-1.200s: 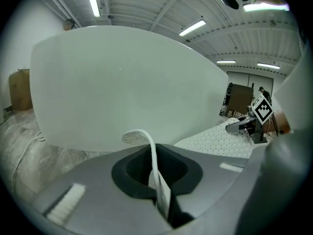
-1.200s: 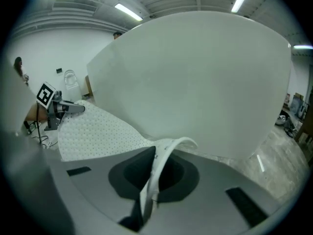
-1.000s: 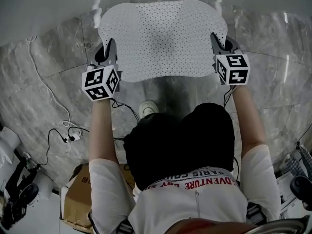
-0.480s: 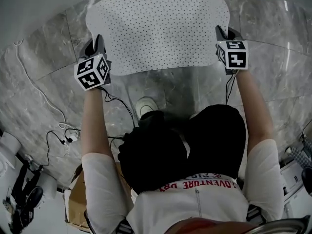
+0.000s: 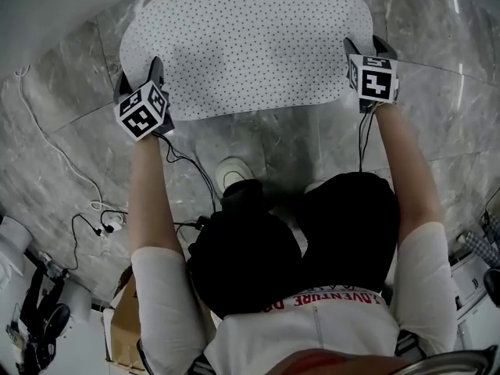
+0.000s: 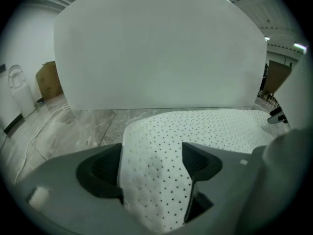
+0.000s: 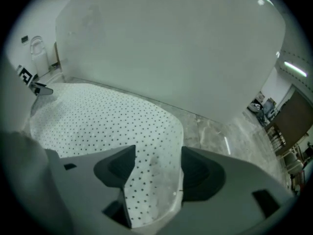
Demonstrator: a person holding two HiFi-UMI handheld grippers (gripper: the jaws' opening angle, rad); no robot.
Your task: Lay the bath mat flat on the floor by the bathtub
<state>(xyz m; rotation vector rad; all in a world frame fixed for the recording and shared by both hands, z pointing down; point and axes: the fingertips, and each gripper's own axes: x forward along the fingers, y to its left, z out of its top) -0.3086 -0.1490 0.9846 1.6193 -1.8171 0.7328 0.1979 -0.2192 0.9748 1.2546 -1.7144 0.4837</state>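
The white dotted bath mat lies spread on the grey marble floor against the white bathtub wall. My left gripper sits at the mat's near left corner and my right gripper at its near right corner. In the left gripper view the jaws are opening around my left gripper, and the mat corner lies loose between them. The right gripper view shows the same: the jaws of my right gripper are opening, with the mat's edge resting between the spread pads.
A thin white cable runs over the floor at the left to a tangle of plugs. A cardboard box stands behind the person. One shoe is planted just short of the mat. The tub side fills the far end.
The mat has gone forward and down from hanging in the air to lying on the floor by the tub. Both grippers moved forward and outward with it.
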